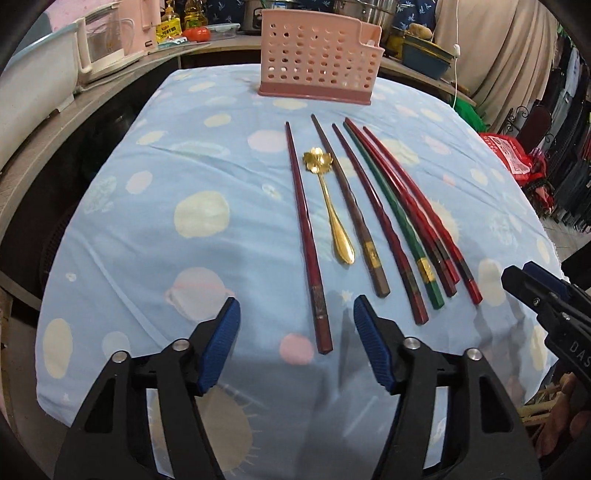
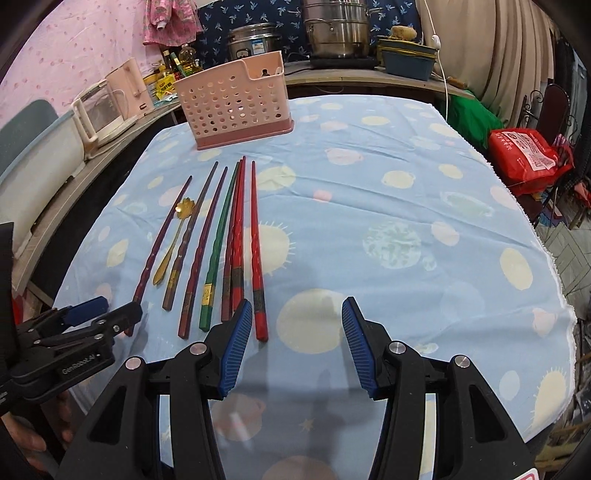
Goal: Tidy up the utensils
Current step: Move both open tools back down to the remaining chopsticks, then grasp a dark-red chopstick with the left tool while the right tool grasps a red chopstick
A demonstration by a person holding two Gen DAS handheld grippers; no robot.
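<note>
Several chopsticks, dark red, brown, green and bright red, lie side by side on the blue patterned tablecloth [image 1: 147, 229]. A gold spoon [image 1: 328, 206] with a flower-shaped bowl lies among them. A pink perforated utensil holder [image 1: 317, 59] stands upright at the far end. My left gripper [image 1: 295, 306] is open over the near end of the leftmost dark red chopstick [image 1: 308, 236], its pads apart from it. My right gripper [image 2: 297, 305] is open just right of the rightmost red chopstick [image 2: 256, 251], whose near end lies by the left pad. Each gripper shows in the other's view: the right gripper [image 1: 519, 271] and the left gripper [image 2: 114, 310].
A counter behind the table holds a pale kettle [image 2: 110, 107], oil bottles, steel pots [image 2: 336, 33] and a blue tub [image 2: 406, 62]. A red bag [image 2: 524, 155] and a chair stand off the table's right edge. The right half of the cloth [image 2: 406, 206] carries no utensils.
</note>
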